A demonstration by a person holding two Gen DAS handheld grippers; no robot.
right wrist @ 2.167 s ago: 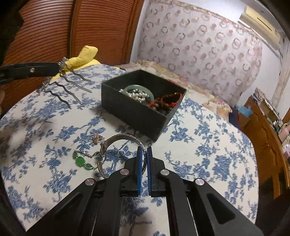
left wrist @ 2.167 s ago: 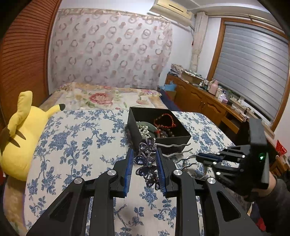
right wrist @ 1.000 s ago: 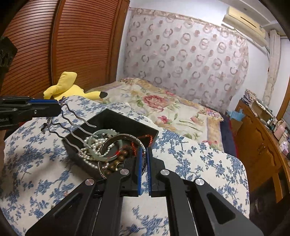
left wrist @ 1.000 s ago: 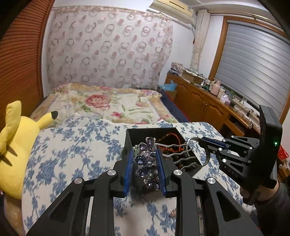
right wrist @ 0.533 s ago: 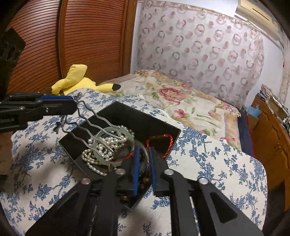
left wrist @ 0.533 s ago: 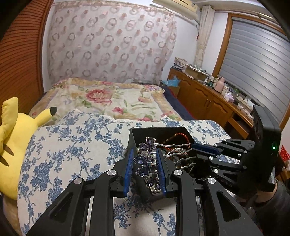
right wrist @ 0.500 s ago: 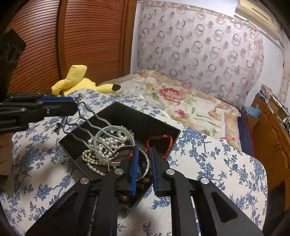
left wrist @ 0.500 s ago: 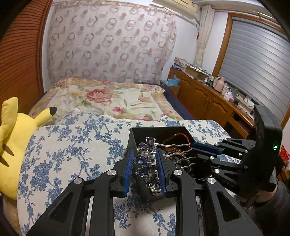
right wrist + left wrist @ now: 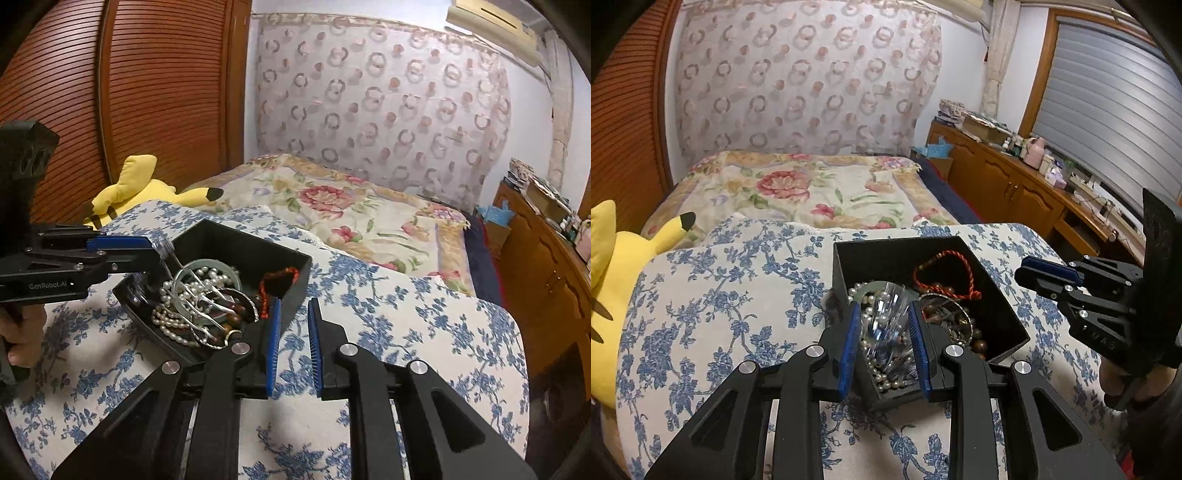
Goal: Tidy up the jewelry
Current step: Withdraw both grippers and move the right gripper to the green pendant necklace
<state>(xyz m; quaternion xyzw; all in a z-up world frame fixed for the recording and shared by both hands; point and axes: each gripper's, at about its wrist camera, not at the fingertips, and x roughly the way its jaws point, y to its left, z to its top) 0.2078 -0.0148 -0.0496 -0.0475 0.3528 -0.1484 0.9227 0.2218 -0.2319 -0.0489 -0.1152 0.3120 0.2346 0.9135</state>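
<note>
A black open box sits on the blue-flowered cloth. It holds pearls, a pale green bangle, a red cord bracelet, brown beads and a silver bangle. My left gripper is open over the box's near corner. The purple flower hair comb is a blur between its fingers, falling into the box. My right gripper is open and empty, just right of the box; it also shows in the left wrist view.
A yellow plush toy lies at the left edge of the cloth. A bed with a floral cover lies behind. A wooden cabinet with clutter runs along the right wall.
Both grippers have opened. The right one let the silver bangle into the box and pulled back to the right. The left one has released the hair comb, which is dropping into the box.
</note>
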